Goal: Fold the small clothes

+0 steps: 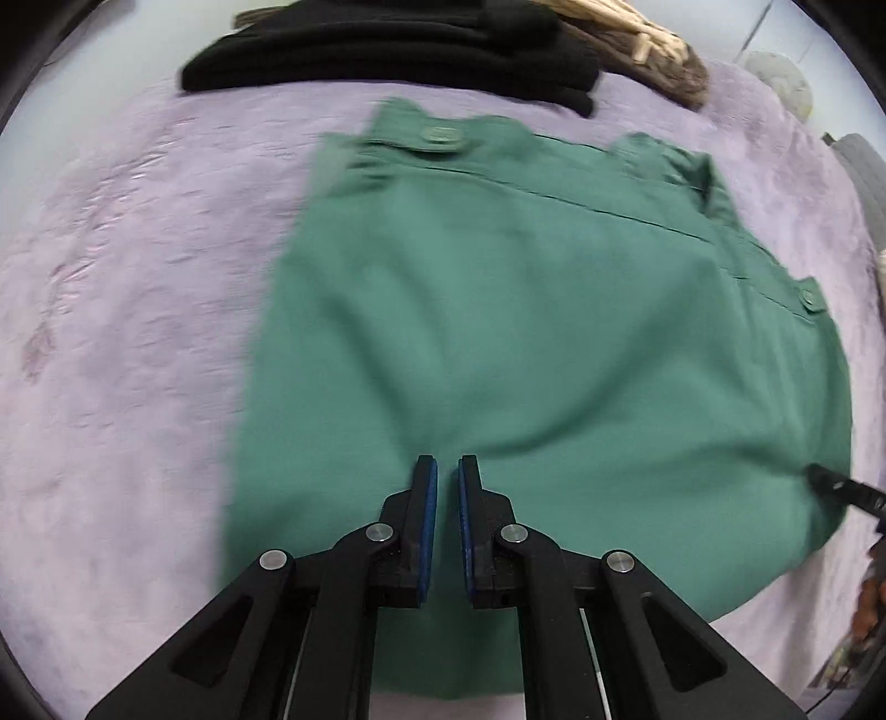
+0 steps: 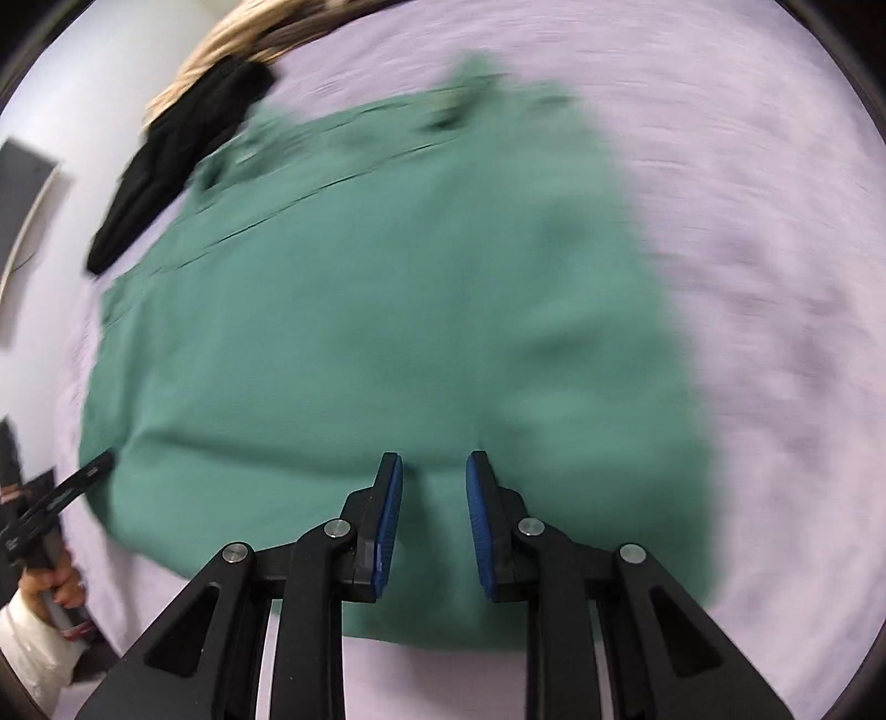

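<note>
Green garment [image 1: 526, 332] between parted right tongs [image 2: 433, 471]

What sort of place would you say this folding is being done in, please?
Probably a bedroom at home: a green garment lies on a lilac plush blanket, with folded black clothes stacked behind.

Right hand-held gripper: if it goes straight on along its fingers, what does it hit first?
The green garment. The right hand-held gripper points at its near fabric, jaws apart with nothing between them. Depth is unclear from the blurred frame; the purple blanket lies beneath.
</note>
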Demonstrator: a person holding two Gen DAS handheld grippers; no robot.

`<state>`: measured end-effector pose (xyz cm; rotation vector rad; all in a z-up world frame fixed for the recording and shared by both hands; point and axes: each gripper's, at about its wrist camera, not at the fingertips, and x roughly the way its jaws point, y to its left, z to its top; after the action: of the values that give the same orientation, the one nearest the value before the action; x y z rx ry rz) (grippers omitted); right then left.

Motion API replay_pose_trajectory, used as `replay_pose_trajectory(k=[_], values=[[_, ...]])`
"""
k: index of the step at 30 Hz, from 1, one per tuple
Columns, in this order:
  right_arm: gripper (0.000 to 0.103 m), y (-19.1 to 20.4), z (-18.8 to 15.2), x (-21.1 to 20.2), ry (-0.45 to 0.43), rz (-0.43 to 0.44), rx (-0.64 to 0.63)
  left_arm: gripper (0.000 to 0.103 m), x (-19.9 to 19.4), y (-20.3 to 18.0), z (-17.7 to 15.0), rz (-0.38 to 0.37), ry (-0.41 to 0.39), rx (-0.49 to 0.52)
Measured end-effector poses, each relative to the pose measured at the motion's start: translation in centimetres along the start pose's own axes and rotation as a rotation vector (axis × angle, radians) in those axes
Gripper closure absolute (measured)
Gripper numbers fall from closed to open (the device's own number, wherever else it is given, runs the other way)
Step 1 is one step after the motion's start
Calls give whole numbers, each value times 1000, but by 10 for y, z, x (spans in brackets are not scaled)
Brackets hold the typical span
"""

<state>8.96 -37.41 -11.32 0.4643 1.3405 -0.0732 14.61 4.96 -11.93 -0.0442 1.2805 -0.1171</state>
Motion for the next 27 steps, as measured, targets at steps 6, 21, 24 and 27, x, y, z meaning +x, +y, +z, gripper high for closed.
replay_pose_trajectory(k=[6,21,24,27], values=[[99,-82,0,-36,-51,16,288,92,-16,35,-7,8,2,-75],[98,-35,59,-2,-56,-37,148,92,5,32,35,122,-13,-83],[98,-58,46,-19,-74,-13,219,92,-4,39,28,137,-17,-71],[98,-60,32,-33,-68,-11,217,92,-17,52,19,179,-11,-75]])
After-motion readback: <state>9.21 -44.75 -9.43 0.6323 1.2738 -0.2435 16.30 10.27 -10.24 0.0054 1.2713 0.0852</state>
